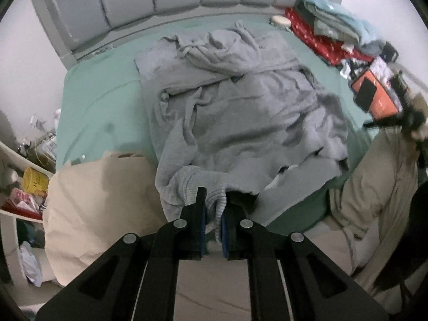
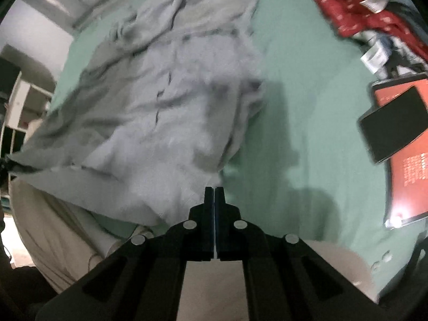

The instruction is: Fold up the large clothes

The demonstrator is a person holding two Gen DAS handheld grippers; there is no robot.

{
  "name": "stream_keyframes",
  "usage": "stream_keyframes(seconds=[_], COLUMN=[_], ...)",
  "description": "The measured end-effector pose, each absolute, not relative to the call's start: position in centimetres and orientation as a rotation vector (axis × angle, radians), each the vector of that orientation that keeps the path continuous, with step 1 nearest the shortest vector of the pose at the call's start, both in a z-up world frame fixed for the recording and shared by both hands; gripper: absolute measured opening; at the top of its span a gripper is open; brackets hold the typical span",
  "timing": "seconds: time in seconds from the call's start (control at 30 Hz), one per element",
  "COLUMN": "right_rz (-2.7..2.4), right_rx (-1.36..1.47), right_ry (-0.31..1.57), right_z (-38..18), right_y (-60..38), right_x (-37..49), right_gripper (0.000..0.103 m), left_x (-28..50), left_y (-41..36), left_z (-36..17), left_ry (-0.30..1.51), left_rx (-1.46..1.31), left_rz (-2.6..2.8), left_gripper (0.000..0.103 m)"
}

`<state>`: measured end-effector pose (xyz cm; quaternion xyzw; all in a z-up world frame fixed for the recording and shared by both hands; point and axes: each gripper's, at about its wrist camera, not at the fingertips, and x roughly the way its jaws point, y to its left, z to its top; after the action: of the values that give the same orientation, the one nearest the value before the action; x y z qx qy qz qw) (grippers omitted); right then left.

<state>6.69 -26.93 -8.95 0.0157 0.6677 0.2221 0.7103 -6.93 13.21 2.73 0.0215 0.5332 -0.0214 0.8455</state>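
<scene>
Left tool [image 1: 214,200] pinches grey robe [image 1: 240,101] over green bedsheet [image 1: 101,107].

I can't read any text here. The orange box [image 2: 409,165] at the right of the bed carries rows of small white print, too blurred to make out. On the shelf at the left, a yellow packet [image 1: 33,182] shows dark marks and a red and white packet [image 1: 22,196] shows large letters, neither legible. The red cloth [image 1: 318,40] bears only a white pattern, no lettering.
</scene>
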Motion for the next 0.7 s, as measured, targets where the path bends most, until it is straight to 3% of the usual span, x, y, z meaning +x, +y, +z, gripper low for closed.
stream_keyframes(seconds=[0.03, 0.07, 0.1, 0.17, 0.2, 0.43, 0.47, 0.5, 0.57, 0.7], right_rz=[0.490, 0.485, 0.484, 0.472, 0.468, 0.350, 0.350, 0.358, 0.366, 0.423], right_rx=[0.043, 0.062, 0.099, 0.145, 0.171, 0.257, 0.247, 0.232, 0.205, 0.195], right_ry=[1.502, 1.522, 1.535, 1.532, 1.533, 1.562, 1.555, 1.555, 1.582, 1.544], right_z=[-9.8, -10.5, -11.3, -12.1, -12.5, -15.1, -15.1, -15.3, -16.0, -14.8], right_y=[-26.6, -26.4, -25.7, -24.7, -24.4, -22.6, -22.3, -21.8, -21.3, -21.2], right_x=[6.6, 6.5, 6.3, 6.1, 6.1, 6.3, 6.3, 6.4, 6.4, 6.5], right_gripper=[0.006, 0.019, 0.045, 0.077, 0.080, 0.079, 0.073, 0.045, 0.006, 0.004], left_x=[-7.1, -7.6, -7.6, -7.8, -8.0, -8.5, -8.5, -8.6, -8.7, -9.5], left_y=[13.2, 13.2, 13.0, 12.6, 12.6, 13.9, 13.9, 14.0, 14.0, 13.9], left_z=[2.9, 3.2, 3.2, 3.2, 3.0, 1.5, 1.5, 1.5, 1.6, 2.0], left_ry=[1.104, 1.086, 1.072, 1.061, 1.061, 1.063, 1.057, 1.050, 1.037, 0.997], left_rx=[0.040, 0.042, 0.047, 0.049, 0.049, -0.019, -0.028, -0.037, -0.052, -0.088], left_rz=[-0.040, -0.031, -0.020, -0.013, -0.008, 0.011, 0.012, 0.013, 0.011, 0.024], left_gripper=[0.010, 0.010, 0.010, 0.010, 0.010, 0.010, 0.010, 0.010, 0.010, 0.010])
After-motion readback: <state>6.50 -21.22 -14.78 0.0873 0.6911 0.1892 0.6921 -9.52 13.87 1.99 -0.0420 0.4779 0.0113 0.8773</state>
